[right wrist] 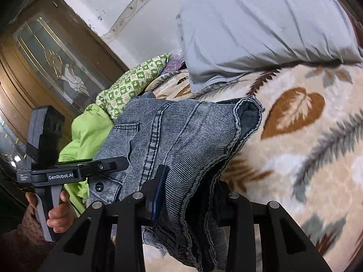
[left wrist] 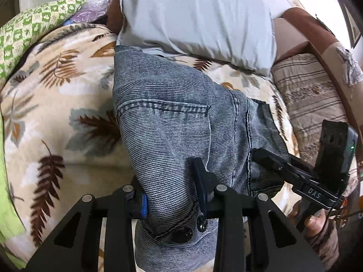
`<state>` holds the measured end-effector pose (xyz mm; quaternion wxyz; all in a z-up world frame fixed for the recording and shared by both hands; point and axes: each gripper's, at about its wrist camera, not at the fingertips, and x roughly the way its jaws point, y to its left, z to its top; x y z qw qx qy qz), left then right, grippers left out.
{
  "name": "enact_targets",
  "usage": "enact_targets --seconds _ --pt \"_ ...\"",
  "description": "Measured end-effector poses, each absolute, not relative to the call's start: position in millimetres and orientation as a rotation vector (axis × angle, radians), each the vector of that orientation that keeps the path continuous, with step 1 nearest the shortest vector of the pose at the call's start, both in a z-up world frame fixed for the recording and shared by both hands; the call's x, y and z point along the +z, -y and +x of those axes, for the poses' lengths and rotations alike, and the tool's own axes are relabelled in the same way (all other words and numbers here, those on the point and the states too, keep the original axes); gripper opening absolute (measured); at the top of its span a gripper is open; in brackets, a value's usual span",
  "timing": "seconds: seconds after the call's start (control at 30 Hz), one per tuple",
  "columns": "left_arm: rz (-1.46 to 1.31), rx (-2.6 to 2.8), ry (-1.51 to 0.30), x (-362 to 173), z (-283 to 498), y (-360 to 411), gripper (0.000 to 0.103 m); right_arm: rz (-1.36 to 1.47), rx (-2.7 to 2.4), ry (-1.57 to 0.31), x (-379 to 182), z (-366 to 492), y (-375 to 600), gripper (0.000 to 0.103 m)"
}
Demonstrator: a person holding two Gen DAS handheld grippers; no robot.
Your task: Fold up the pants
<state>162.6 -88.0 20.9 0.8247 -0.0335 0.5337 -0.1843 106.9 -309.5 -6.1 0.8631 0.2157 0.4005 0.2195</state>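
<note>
The grey-blue denim pants (left wrist: 172, 122) hang folded between both grippers above the leaf-print blanket (left wrist: 56, 117). My left gripper (left wrist: 172, 195) is shut on the waistband end near the buttons. My right gripper (right wrist: 188, 195) is shut on the bunched hem and seam edges of the pants (right wrist: 181, 136). In the left wrist view the right gripper (left wrist: 272, 161) shows clamped on the pants' right edge. In the right wrist view the left gripper (right wrist: 113, 165) shows at the pants' left edge, held by a hand.
A grey pillow (left wrist: 199, 22) lies at the head of the bed, also in the right wrist view (right wrist: 267, 27). A green patterned cloth (right wrist: 133, 79) and a lime cloth (right wrist: 88, 131) lie at the side. A striped cushion (left wrist: 310, 95) and wooden bed frame (left wrist: 317, 52) are at the right.
</note>
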Motion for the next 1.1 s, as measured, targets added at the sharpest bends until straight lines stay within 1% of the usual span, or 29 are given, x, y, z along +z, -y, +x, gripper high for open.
enact_targets --seconds 0.33,0.63,0.7,0.77,0.8,0.83,0.87,0.9,0.93,0.97,1.1 --pt "-0.058 -0.338 -1.168 -13.4 202.4 88.2 0.031 0.411 0.422 -0.896 -32.6 157.3 300.3 0.035" --pt "-0.001 -0.298 -1.168 -40.4 213.5 89.6 0.032 0.408 0.39 -0.927 -65.7 173.4 304.7 0.037" --pt "0.031 -0.29 -1.156 -43.6 213.6 91.0 0.036 0.399 0.383 -0.932 -69.8 174.7 306.0 0.038" --pt "0.057 -0.281 -1.145 -47.7 213.8 91.8 0.043 0.377 0.366 -0.939 -75.2 175.7 307.5 0.042" --pt "0.066 -0.272 -1.138 -50.8 213.9 91.0 0.045 0.375 0.361 -0.943 -78.4 175.5 309.5 0.043" --pt "0.065 -0.267 -1.136 -53.1 214.2 89.8 0.049 0.375 0.356 -0.947 -81.0 175.3 311.2 0.047" --pt "0.061 -0.26 -1.134 -55.6 215.0 87.7 0.055 0.372 0.342 -0.95 -84.4 174.9 314.4 0.055" --pt "0.055 -0.242 -1.13 -57.7 215.5 84.9 0.058 0.379 0.325 -0.958 -89.3 174.1 319.6 0.059" --pt "0.053 -0.232 -1.124 -58.4 215.4 83.4 0.065 0.398 0.316 -0.964 -93.1 174.0 325.1 0.061" --pt "0.052 -0.224 -1.12 -58.7 215.2 81.8 0.066 0.418 0.3 -0.966 -95.8 172.3 331.8 0.061" --pt "0.022 -0.183 -1.114 -46.2 207.7 71.0 0.066 0.442 0.268 -0.957 -85.7 160.7 344.0 0.061"
